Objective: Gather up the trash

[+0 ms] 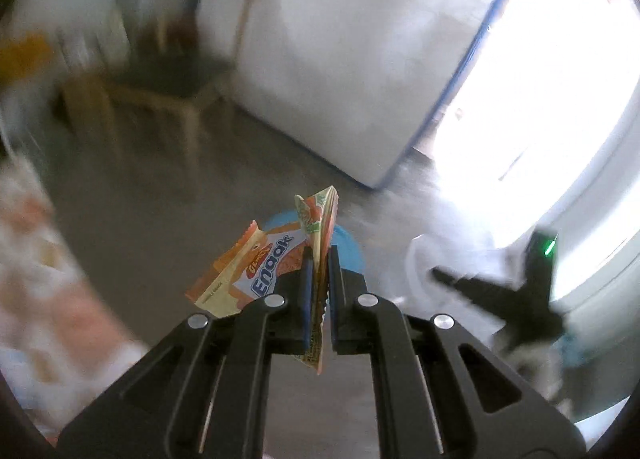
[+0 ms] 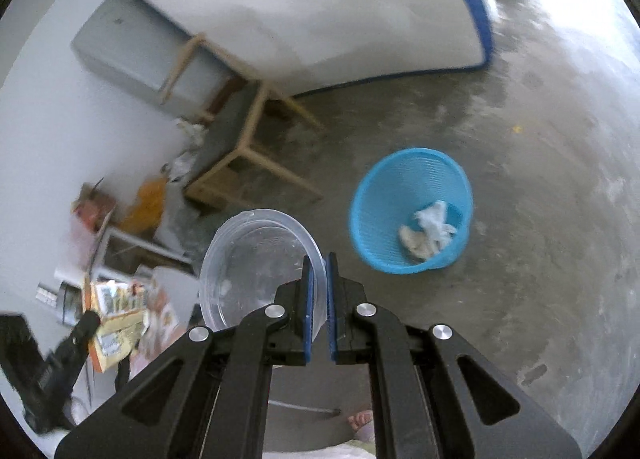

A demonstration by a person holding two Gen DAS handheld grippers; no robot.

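Left jaws: left gripper (image 1: 320, 255) is clamping a folded snack wrapper (image 1: 256, 271), hovering above the blue basket (image 1: 348, 247).
Right jaws: right gripper (image 2: 319, 265) is pinching the clear plastic container (image 2: 256, 267) by its rim.
Basket: blue basket (image 2: 384, 195) is sitting on the concrete floor (image 2: 520, 259), holding crumpled tissue (image 2: 430, 227).

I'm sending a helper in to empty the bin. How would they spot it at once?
Look at the bare concrete floor in front of the wooden chair. The blue plastic basket stands alone there, with crumpled white tissue inside. It is the only bright blue, ribbed, round thing on the floor.
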